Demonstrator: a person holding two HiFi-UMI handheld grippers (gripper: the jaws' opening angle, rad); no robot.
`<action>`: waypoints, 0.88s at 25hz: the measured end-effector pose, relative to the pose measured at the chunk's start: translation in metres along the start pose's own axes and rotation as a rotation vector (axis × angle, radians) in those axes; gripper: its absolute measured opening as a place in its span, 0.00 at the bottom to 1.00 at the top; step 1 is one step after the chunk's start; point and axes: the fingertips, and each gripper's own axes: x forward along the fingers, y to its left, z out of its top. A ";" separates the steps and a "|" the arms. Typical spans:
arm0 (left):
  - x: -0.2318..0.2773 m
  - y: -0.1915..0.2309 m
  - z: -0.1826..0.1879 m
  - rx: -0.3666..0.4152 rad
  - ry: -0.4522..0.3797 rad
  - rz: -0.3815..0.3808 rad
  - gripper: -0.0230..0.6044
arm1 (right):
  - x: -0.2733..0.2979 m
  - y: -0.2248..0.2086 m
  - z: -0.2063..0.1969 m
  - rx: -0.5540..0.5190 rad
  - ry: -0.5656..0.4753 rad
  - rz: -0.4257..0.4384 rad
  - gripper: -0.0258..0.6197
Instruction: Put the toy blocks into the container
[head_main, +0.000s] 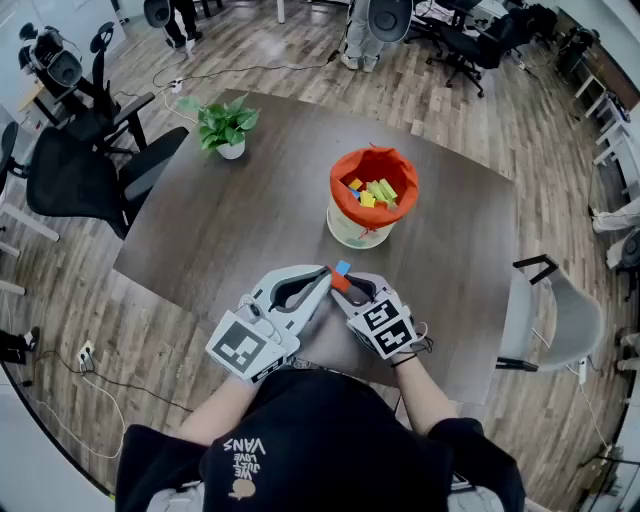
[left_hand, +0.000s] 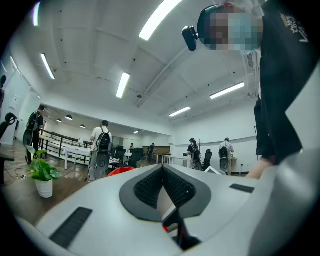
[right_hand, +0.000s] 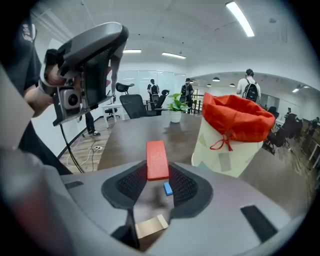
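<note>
Starting at your left, the potted plant (head_main: 227, 125) stands on the far part of the dark table (head_main: 240, 230). Your left gripper (head_main: 322, 276) points level, its jaws pressed together with nothing between them. Just beside its tip, your right gripper (head_main: 340, 283) pinches a red block (right_hand: 157, 160) between its pads, held above the tabletop. A small blue block (head_main: 343, 267) lies on the table just past it, and a tan block (right_hand: 152, 226) shows lower down behind the jaws. Farther right, the container (head_main: 365, 225) with the orange liner holds yellow and green blocks.
</note>
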 end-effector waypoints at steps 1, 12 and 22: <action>0.003 -0.001 0.001 0.001 -0.002 -0.010 0.05 | -0.005 -0.005 0.005 0.005 -0.017 -0.016 0.27; 0.034 -0.013 0.006 0.008 -0.012 -0.107 0.05 | -0.057 -0.044 0.031 0.061 -0.088 -0.146 0.27; 0.045 -0.012 0.007 0.011 -0.013 -0.124 0.05 | -0.075 -0.072 0.053 0.054 -0.117 -0.192 0.27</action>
